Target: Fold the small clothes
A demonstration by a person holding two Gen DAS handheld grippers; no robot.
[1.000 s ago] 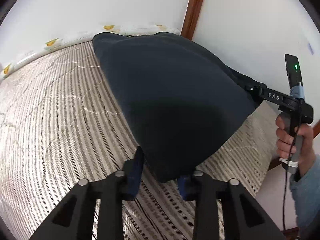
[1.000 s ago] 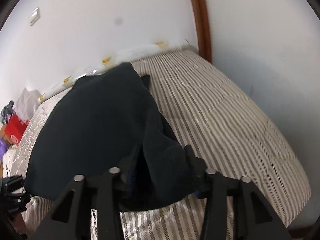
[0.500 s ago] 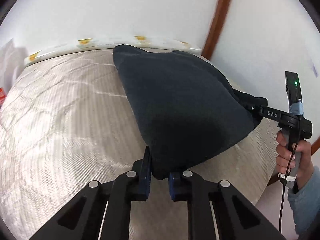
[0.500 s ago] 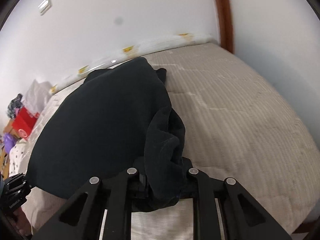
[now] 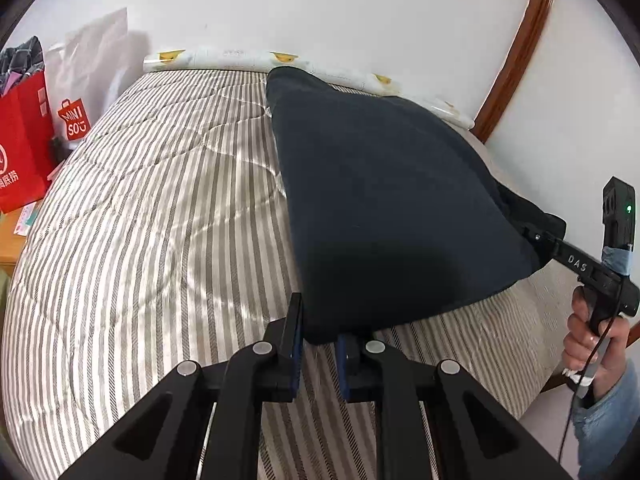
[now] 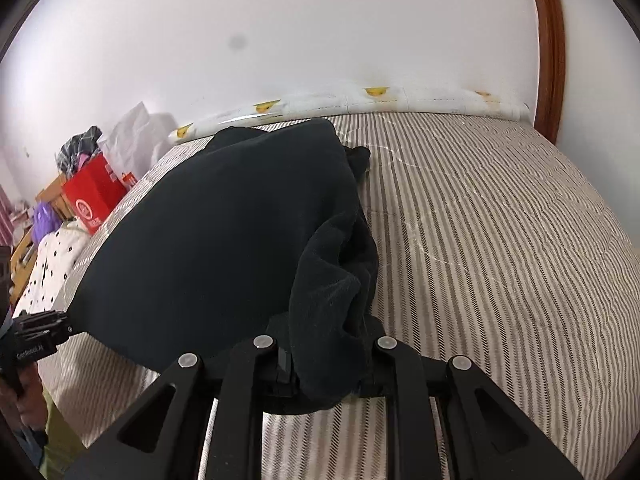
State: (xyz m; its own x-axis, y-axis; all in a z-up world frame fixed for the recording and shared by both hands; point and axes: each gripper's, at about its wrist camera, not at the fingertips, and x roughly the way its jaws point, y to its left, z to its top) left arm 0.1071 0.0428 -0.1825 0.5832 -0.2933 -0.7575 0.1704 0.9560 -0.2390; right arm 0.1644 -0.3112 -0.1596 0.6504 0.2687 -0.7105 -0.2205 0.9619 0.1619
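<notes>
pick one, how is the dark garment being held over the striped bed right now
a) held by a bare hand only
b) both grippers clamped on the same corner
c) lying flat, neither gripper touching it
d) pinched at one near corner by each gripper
d: the left gripper pinches one near corner of the dark garment, and the right gripper is clamped on a bunched corner at the other side, above the striped bed.
</notes>
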